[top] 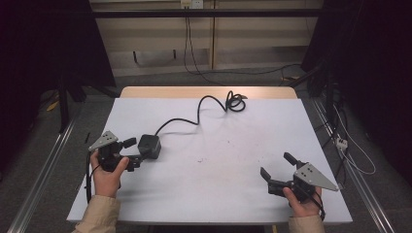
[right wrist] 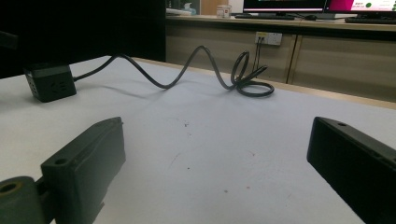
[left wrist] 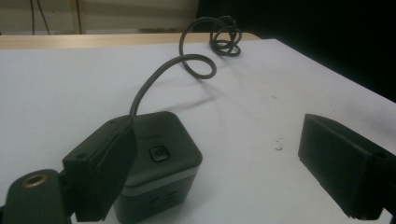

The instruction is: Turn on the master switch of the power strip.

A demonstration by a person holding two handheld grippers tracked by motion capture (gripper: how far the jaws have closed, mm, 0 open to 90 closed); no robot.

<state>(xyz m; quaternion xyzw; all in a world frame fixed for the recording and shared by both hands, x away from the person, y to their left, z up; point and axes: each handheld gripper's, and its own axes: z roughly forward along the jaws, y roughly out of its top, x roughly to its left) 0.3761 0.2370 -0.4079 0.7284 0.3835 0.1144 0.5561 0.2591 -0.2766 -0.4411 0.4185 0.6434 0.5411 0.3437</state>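
A matte black cube power socket [top: 149, 146], round-cornered with a square button on top, sits at the left of the white table [top: 218, 184], its rubbery cord [top: 194, 119] snaking back to a loose coil. The left gripper [top: 132, 150] is spread wide, one blocky jaw against the cube. The right gripper [top: 277, 165], jaws parted, holds nothing near the table's right front.

The left hand [top: 106, 175] holds the left gripper [top: 135, 147] near the worktop's [top: 214, 194] left edge, jaws spread wide. The right hand [top: 302, 203] holds the right gripper [top: 276, 165] near the front right corner, jaws likewise apart, pointing up-left.
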